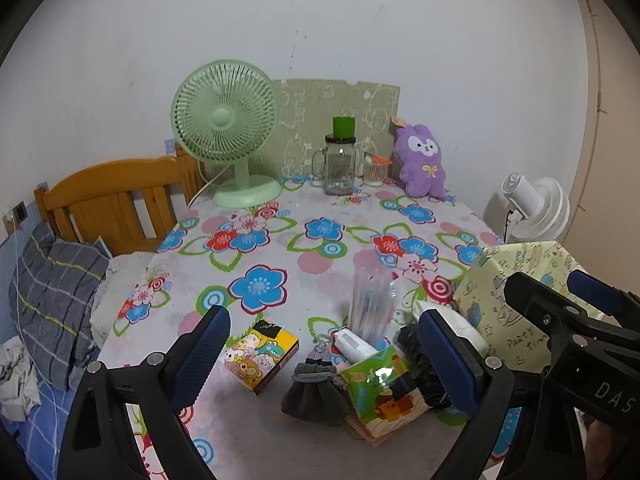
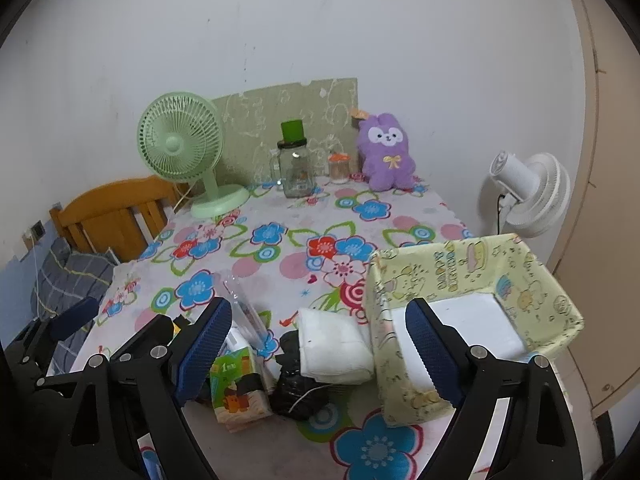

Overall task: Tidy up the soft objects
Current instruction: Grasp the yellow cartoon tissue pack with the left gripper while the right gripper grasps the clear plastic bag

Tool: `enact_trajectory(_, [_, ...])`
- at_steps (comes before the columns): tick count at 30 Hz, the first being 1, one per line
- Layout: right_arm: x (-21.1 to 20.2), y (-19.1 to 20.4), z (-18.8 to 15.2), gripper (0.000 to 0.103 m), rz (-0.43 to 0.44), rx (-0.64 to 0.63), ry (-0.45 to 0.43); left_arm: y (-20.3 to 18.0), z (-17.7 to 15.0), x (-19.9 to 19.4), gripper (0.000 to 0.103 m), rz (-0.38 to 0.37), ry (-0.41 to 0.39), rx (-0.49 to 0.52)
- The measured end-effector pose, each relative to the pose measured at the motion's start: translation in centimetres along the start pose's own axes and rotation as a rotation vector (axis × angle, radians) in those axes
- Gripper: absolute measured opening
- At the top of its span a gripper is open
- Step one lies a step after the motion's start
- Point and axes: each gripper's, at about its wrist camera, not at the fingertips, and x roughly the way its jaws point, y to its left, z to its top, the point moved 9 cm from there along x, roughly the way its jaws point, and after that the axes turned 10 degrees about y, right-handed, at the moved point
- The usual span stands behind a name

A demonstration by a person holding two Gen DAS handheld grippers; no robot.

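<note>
Soft things lie in a heap near the table's front: a grey cloth pouch (image 1: 314, 392), a black crumpled bag (image 2: 296, 388), a white folded cloth (image 2: 332, 348) and a green tissue pack (image 1: 380, 384) (image 2: 236, 384). My left gripper (image 1: 328, 356) hangs open above the pouch and tissue pack, touching nothing. My right gripper (image 2: 320, 354) is open too, over the white cloth and black bag, its right finger in front of the yellow-green fabric box (image 2: 472, 308). A purple plush toy (image 1: 422, 160) (image 2: 386, 152) sits upright at the back against the wall.
A cartoon-printed carton (image 1: 262, 354) and a clear plastic cup (image 1: 372, 304) lie beside the heap. A green fan (image 1: 226, 120), a glass jar (image 1: 339, 168) and a small cup (image 1: 376, 172) stand at the back. A white fan (image 2: 528, 192) stands right of the table; a bed (image 1: 52, 292) lies left.
</note>
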Motion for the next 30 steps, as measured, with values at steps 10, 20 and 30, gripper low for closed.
enact_trajectory(10, [4.2, 2.2, -0.6, 0.088, 0.025, -0.036, 0.077, 2.0, -1.2, 3.7, 0.094, 0.030, 0.083, -0.024])
enact_trajectory(20, [7.7, 4.8, -1.0, 0.088, 0.047, -0.079, 0.140, 4.2, -2.1, 6.9, 0.093, 0.050, 0.154, -0.052])
enact_trajectory(30, [11.0, 6.7, -1.2, 0.085, 0.054, -0.104, 0.199, 6.4, -3.1, 10.2, 0.089, 0.068, 0.228, -0.076])
